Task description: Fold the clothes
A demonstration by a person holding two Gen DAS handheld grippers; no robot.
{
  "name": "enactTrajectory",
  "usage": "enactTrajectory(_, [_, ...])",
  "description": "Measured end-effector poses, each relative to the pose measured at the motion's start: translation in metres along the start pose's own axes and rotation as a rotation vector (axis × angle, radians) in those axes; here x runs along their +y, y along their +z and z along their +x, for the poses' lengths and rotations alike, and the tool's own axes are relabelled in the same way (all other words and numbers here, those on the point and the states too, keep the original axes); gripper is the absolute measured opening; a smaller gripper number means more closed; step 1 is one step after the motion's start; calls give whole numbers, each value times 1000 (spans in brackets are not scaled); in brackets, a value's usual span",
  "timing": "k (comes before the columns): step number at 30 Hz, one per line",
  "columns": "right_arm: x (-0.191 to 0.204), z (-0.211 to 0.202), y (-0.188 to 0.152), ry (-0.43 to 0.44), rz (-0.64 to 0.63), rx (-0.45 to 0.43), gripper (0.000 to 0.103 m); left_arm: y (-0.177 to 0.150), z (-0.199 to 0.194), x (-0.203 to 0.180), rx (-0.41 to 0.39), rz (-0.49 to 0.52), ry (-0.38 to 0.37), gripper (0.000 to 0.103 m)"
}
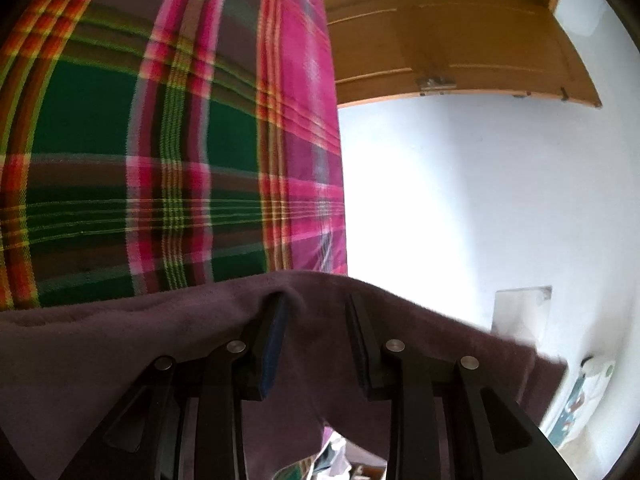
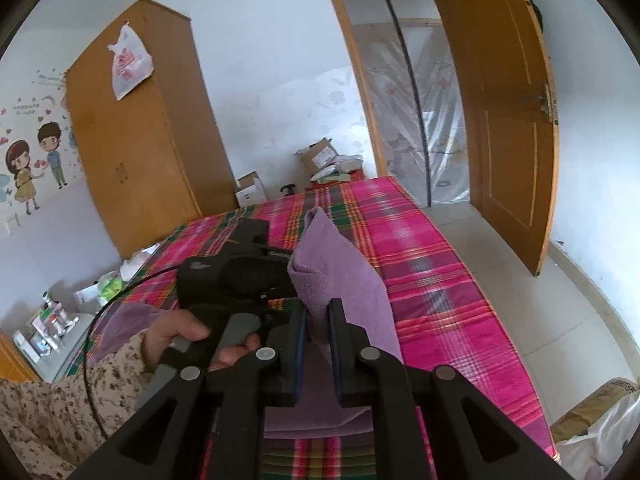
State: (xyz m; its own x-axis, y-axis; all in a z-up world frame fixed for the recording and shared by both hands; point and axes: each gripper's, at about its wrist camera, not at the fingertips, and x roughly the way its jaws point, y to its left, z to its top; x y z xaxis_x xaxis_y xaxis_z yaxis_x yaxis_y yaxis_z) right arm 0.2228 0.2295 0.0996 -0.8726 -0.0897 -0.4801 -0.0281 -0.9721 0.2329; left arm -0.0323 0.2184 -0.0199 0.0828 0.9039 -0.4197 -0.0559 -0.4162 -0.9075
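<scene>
Plaid-sheeted bed across most of the room, pink, green and orange checks, beside a tiled floor. Wooden wardrobe against the far wall, open wooden door to the right. Purple cloth lifted above the bed, one stretch peaked upward, the rest drooping toward the sheet. Right gripper aimed along the bed, jaws nearly closed, pinching a fold of the cloth between the pads. Left gripper turned sideways toward the plaid, jaws a moderate gap apart, cloth draped over both fingertips and sagging between them; cannot tell whether actually clamped. Left hand in a floral sleeve, wrapped around the left tool's handle, fingers curled at the trigger.
</scene>
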Motion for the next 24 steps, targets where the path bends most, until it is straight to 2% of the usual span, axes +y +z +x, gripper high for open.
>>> enactTrajectory(9, [15, 9, -10, 11, -37, 38, 11, -2, -12, -6, -13, -11, -40, 31])
enactTrajectory(15, [29, 20, -14, 2, -80, 48, 11, -21, -57, -22, -70, 18, -85, 32])
enactTrajectory(16, [31, 22, -15, 8, -81, 51, 11, -24, -62, -25, -76, 35, -88, 33])
enactTrajectory(18, [34, 27, -18, 18, -82, 59, 11, -31, -69, -30, -72, 51, -76, 48])
enactTrajectory(22, [41, 37, -24, 4, -99, 84, 11, -44, -78, -27, -38, 26, -98, 49])
enactTrajectory(24, [45, 42, -27, 12, -103, 98, 11, -50, -87, -26, -62, 34, -83, 49])
